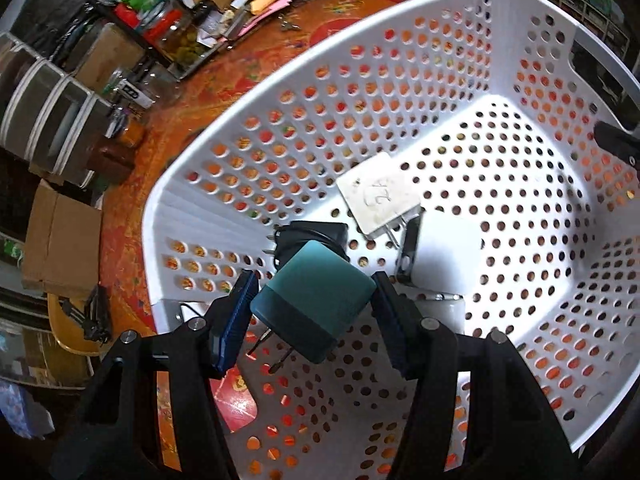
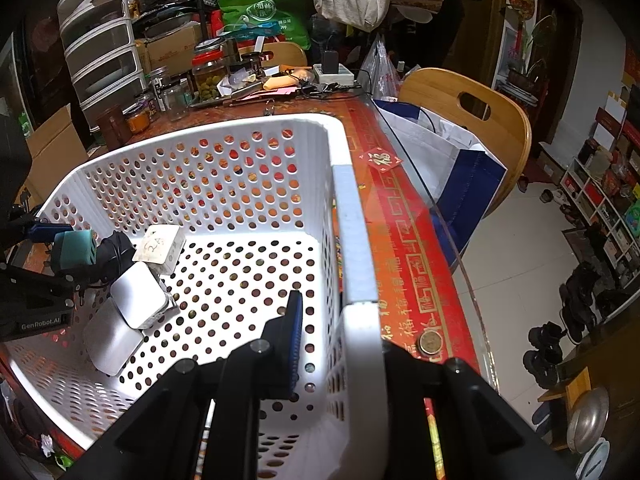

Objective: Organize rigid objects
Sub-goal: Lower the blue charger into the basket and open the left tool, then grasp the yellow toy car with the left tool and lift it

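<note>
My left gripper [image 1: 314, 312] is shut on a teal plug adapter [image 1: 316, 300] and holds it over the inside of the white perforated basket [image 1: 280, 92]; the adapter also shows in the right wrist view [image 2: 74, 248]. On the basket floor lie a black adapter [image 1: 316, 234], a white adapter with handwriting [image 1: 378, 196] and a plain white block [image 1: 446, 248]. My right gripper [image 2: 340, 344] is shut on the basket's side wall [image 2: 352, 232], one finger inside and one outside.
The basket stands on a red-orange patterned table [image 2: 400, 216]. Jars, papers, a power strip [image 2: 334, 74] and a drawer unit [image 2: 100, 44] crowd the table's far end. A wooden chair [image 2: 472, 116] with a bag stands beside the right edge. A coin [image 2: 430, 343] lies near my right gripper.
</note>
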### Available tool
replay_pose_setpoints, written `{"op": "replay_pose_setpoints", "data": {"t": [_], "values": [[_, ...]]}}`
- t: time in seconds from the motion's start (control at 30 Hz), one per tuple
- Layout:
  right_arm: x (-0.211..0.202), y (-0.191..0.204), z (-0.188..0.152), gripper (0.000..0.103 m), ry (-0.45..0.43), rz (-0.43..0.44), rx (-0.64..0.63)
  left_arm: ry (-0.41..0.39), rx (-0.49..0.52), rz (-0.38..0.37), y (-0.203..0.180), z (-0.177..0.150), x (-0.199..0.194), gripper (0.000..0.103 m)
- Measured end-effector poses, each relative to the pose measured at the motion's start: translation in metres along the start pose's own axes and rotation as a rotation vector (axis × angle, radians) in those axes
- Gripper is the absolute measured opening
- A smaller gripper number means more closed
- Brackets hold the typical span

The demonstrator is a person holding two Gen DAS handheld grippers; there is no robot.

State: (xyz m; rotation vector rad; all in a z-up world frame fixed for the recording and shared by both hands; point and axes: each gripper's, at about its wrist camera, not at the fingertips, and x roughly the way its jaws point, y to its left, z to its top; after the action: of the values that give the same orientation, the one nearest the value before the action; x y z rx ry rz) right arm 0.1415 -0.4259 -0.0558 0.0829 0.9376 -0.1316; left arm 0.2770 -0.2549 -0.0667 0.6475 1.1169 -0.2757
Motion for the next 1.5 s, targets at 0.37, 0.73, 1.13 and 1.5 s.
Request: {"op": "replay_pose_setpoints", "data": {"t": [0.37, 0.73, 1.13, 1.5], "values": [[0.002, 0.002, 0.000, 0.017, 0.015, -0.008, 0.000, -0.253, -0.138, -0.008, 0.064, -0.029, -0.073, 0.089], [0.002, 0.003, 0.001, 0.017, 0.022, -0.024, -0.004, -0.130, -0.539, -0.001, 0.250, -0.093, 0.027, 0.103], [0.003, 0.003, 0.001, 0.017, 0.025, -0.029, -0.004, 0.004, -0.615, -0.076, 0.251, -0.094, 0.130, 0.051], [0.002, 0.002, 0.001, 0.017, 0.026, -0.030, -0.004, -0.007, -0.597, -0.041, 0.237, -0.099, 0.128, 0.018]]}}
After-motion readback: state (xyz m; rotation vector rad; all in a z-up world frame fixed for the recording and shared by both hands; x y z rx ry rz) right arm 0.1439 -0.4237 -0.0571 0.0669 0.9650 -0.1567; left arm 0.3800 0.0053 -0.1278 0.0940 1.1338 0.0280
